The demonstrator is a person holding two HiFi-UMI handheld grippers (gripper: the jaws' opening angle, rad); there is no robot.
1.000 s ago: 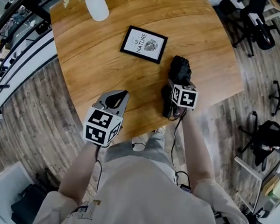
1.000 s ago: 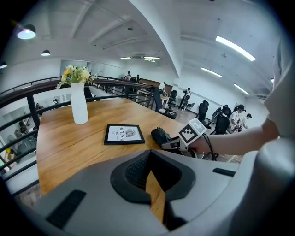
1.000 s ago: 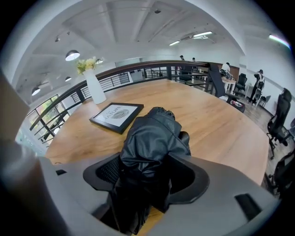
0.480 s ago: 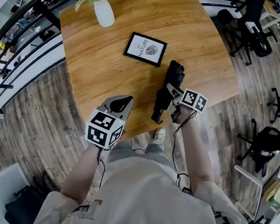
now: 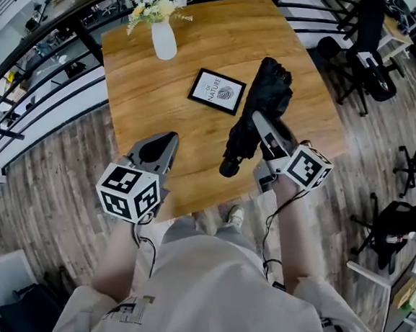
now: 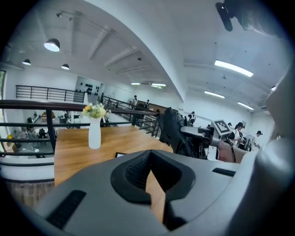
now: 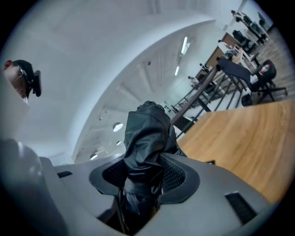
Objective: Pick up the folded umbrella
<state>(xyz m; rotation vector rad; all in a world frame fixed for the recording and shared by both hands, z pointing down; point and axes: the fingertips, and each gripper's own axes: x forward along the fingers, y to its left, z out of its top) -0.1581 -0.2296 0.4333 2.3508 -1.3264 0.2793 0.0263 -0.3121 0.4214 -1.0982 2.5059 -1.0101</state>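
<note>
The folded umbrella (image 5: 262, 105) is up in the air over the counter (image 5: 145, 102), tipped on a slant. It looks light, with soft floppy cloth around a stiff middle, so its thick middle seems the best place to hold. The right gripper (image 5: 267, 134) has just closed its jaws and pinches it there. The left gripper (image 5: 163, 145) hangs near, jaws pressed together on nothing.

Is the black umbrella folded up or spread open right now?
Folded: the umbrella is a compact black bundle, its fabric gathered tight, gripped between the pads of the right tongs.
</note>
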